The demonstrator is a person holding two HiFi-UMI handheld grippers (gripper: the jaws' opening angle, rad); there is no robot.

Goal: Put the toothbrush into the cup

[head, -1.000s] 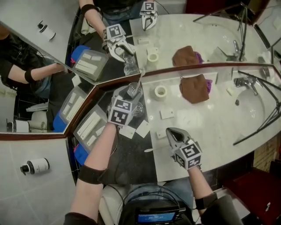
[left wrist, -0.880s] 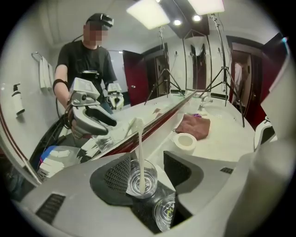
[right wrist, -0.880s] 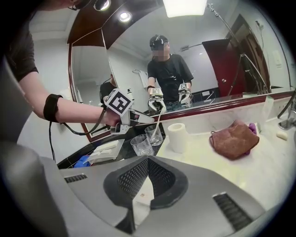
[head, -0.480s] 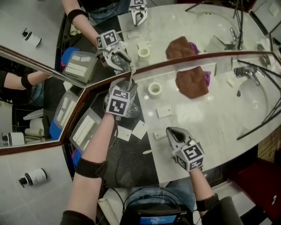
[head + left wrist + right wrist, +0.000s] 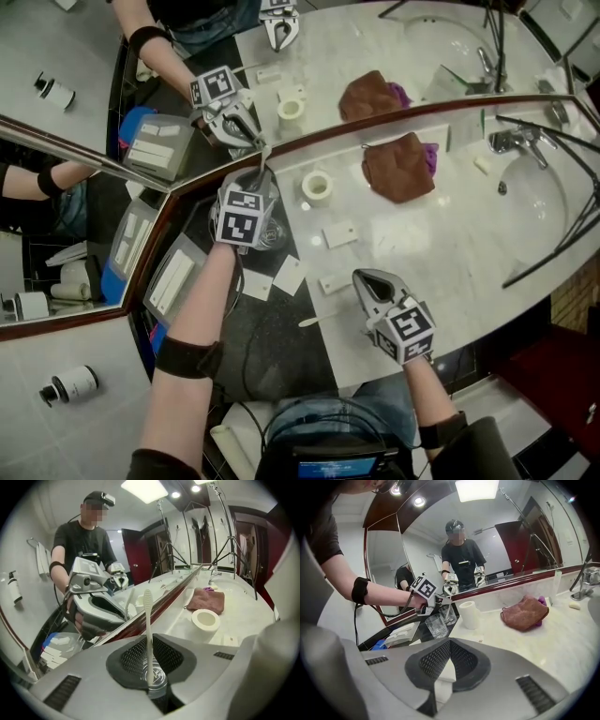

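Note:
A white toothbrush (image 5: 148, 620) stands upright in a clear glass cup (image 5: 449, 614) close to the mirror; its head (image 5: 263, 155) pokes out past my left gripper (image 5: 257, 184). That gripper reaches down over the cup, and its jaws are closing on the toothbrush's handle, which runs between the pads just above the glass (image 5: 155, 679). A second, empty glass (image 5: 436, 626) stands just in front (image 5: 273, 231). My right gripper (image 5: 367, 279) hovers near the counter's front edge, shut and empty.
On the marble counter (image 5: 441, 244) lie a white roll (image 5: 317, 186), a brown cloth (image 5: 398, 166), several white cards (image 5: 339, 232) and a small white stick (image 5: 314, 321). The tap (image 5: 511, 141) and basin are at right, a plastic box (image 5: 173, 279) at left, and the mirror is behind.
My left gripper has sunk toward the mirror over the cup, and its wide jaws have drawn in around the toothbrush. The right gripper has hardly moved.

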